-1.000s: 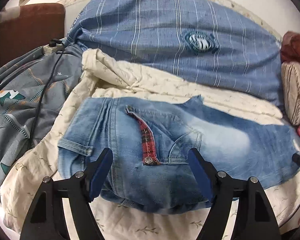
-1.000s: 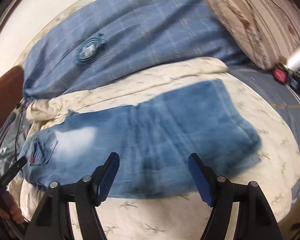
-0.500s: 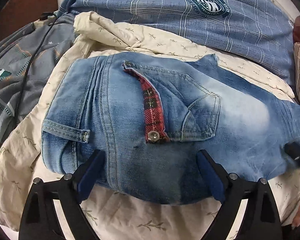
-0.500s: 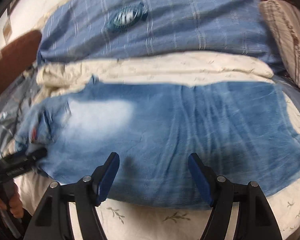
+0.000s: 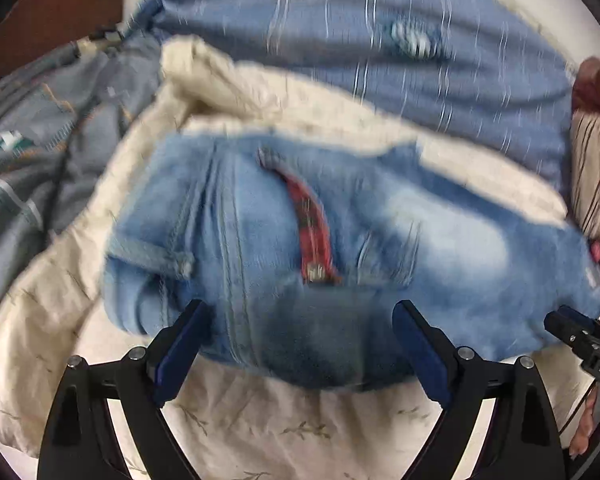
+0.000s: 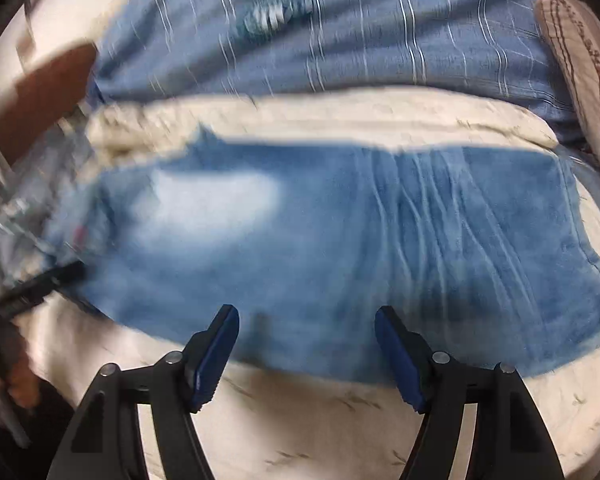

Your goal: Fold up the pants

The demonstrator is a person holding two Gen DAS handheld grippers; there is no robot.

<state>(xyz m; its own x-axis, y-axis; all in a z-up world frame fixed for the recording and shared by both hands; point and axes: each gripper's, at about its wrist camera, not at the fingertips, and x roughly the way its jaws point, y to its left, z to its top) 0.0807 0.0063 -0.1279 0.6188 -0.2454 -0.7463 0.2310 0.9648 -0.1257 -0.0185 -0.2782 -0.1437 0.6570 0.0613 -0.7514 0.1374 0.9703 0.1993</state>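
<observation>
Both hand-held grippers, left [image 5: 298,340] and right [image 6: 306,346], hover wide open and empty at the near edge of the jeans [image 6: 340,240], which lie flat across a cream sheet [image 6: 300,420]. A red plaid pocket trim [image 5: 312,224] shows near the waistband.

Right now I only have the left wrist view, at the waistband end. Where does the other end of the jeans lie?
Observer: The jeans stretch out sideways. Their leg end rests on the cream sheet, below the striped pillow.
Operator: Is the right gripper holding anything?
Observer: No. The right gripper is empty, jaws apart, at the legs' near edge.
Operator: Fabric smooth there?
Observer: No, creases run across the legs near that end.
</observation>
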